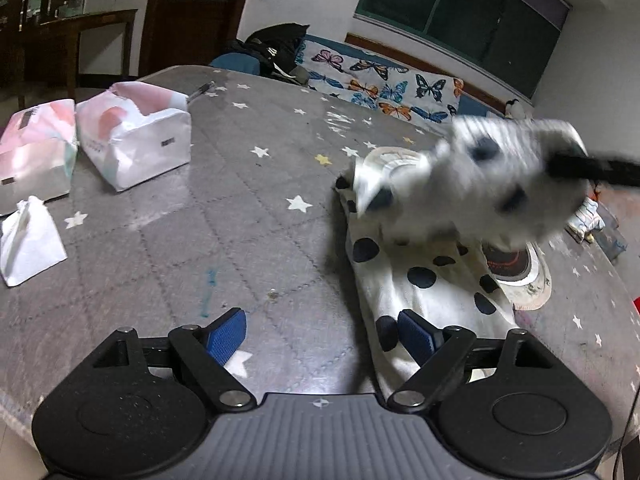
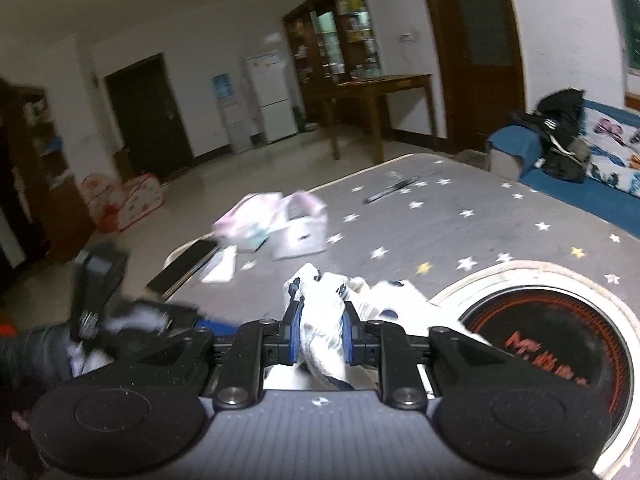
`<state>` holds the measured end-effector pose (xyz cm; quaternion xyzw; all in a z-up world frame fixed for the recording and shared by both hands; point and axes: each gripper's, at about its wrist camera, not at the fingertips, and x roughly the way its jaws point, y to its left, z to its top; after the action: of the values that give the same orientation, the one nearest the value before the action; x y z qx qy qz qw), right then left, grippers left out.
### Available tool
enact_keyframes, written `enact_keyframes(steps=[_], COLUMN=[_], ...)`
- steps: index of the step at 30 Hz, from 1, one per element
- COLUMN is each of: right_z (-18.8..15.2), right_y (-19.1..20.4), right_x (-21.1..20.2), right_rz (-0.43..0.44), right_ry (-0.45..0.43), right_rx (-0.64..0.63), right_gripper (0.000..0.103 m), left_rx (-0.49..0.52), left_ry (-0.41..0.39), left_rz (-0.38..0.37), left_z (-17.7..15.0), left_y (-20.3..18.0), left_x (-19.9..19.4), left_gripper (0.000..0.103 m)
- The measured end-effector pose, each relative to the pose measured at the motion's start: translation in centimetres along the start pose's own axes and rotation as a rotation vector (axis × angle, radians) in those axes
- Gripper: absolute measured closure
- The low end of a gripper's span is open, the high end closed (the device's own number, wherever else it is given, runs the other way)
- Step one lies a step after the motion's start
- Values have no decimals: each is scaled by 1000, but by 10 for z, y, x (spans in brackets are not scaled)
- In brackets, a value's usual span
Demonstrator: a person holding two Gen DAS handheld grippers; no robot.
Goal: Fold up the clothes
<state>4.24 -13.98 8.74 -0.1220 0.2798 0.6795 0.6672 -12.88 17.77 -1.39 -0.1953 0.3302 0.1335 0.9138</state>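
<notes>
Left wrist view: the left gripper [image 1: 322,342] is spread wide with nothing in it, while the polka-dot garment [image 1: 424,280] lies half-folded on the star-print table [image 1: 200,220]. The right gripper [image 2: 320,334] pinches one bunched end mid-swing, so folding's only partway.

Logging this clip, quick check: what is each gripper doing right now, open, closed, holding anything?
Left gripper: open, nothing between its pads.
Right gripper: closed on the white polka-dot garment.
</notes>
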Motion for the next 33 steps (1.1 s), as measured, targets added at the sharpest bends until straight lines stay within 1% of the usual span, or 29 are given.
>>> enact_keyframes(steps=[3,6,8,10,13,14,20,21,24,25,27,30,33], right_z=[-17,-34,-50,-63,-81,-83,-86,-86,-83,-82,-80,-78,-82], right_y=[19,28,36,45,57,59,62,62,66,67,69,74,77], right_x=[-4,-1,1,2,2,0,-9,-9,-14,-15,-14,-7,6], right_rz=[30,48,46,42,32,35,43,45,38,33,25,0,-8], right_ry=[18,38,55,78,115,119,143,148,144,141,132,131,162], right_rx=[-51,-87,-125,-195,-285,-291,-284,-281,-280,-281,-275,-273,-285], right_gripper=[84,83,82,77,74,74,73,72,65,62,60,60,61], left_rx=[-7,-15,-20,-24,-27,-27,-12,-9,2,0,-5,-27,-40], left_ry=[-14,-28,-39,-52,-81,-92,-147,-153,-167,-164,-157,-133,-110], left_rz=[17,30,38,47,56,54,14,3,-27,-31,-38,-50,-58], left_z=[0,0,0,2,7,9,21,22,24,24,25,21,17], left_y=[2,5,7,9,9,9,-1,-3,-9,-9,-10,-9,-9], left_x=[-5,-12,-16,-21,-29,-32,-44,-46,-48,-47,-44,-39,-36], left_gripper=[17,17,17,16,15,15,15,15,15,15,15,16,16])
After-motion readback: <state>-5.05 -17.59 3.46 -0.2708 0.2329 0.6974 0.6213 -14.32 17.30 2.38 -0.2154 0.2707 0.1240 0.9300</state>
